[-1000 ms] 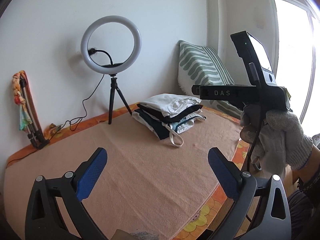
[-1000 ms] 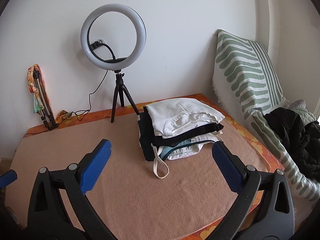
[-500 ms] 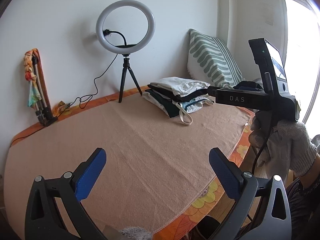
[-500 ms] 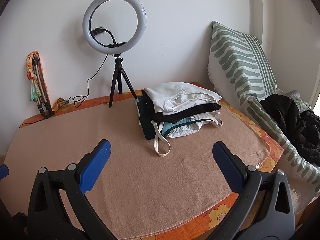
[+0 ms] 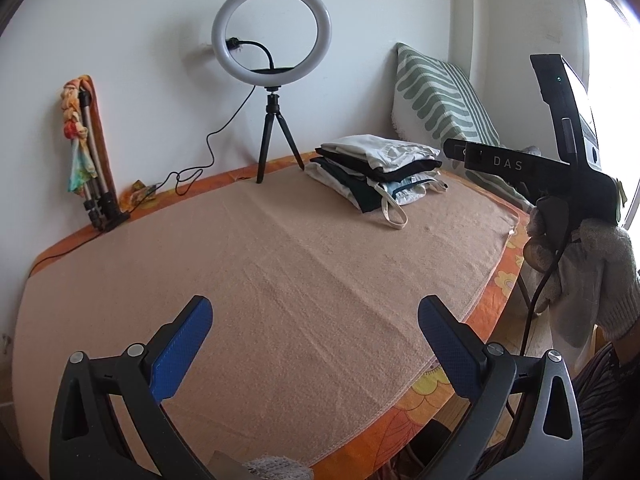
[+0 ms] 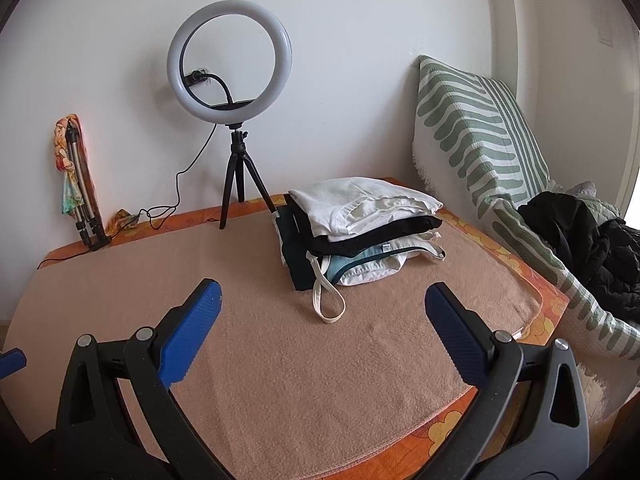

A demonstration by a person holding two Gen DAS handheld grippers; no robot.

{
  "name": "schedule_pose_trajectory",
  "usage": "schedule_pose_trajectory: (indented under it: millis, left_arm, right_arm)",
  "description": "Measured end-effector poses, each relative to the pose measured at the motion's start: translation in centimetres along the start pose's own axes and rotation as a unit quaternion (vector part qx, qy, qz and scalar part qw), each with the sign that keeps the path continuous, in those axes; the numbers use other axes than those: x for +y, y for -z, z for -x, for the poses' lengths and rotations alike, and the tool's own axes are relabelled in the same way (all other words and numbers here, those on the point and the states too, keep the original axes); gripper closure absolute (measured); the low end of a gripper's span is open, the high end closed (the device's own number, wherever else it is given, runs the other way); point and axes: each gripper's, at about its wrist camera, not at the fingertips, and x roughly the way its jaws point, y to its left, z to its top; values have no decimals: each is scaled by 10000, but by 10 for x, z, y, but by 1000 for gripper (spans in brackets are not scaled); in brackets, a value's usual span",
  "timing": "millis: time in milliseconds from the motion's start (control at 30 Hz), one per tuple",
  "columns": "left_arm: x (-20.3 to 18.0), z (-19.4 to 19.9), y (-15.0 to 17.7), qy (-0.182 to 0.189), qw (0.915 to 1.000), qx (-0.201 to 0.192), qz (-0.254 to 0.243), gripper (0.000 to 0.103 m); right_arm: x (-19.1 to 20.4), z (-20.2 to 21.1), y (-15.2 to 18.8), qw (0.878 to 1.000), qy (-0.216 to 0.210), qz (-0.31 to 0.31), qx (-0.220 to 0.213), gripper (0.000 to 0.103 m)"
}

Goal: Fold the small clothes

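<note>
Fingers on both grippers are gaping empty, hovering before the folded pile of small clothes, seemingly finished.

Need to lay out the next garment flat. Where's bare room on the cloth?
The peach cloth is bare from the open right gripper and left gripper back to the ring light, left of the folded stack. The back right is crowded by the stack and striped cushion.
</note>
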Motion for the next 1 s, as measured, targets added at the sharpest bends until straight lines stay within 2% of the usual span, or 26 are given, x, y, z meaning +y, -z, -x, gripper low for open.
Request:
schedule_pose_trajectory:
  millis: [433,1000]
  left_arm:
    - [0,13,-3,2,9998,-186,-16,1]
    - [2,15,-4,44,9998,-183,9,1]
  right_arm:
    - [3,-3,3,10000,44,58,18,0]
    - [3,-1,4,10000,75,38,3,0]
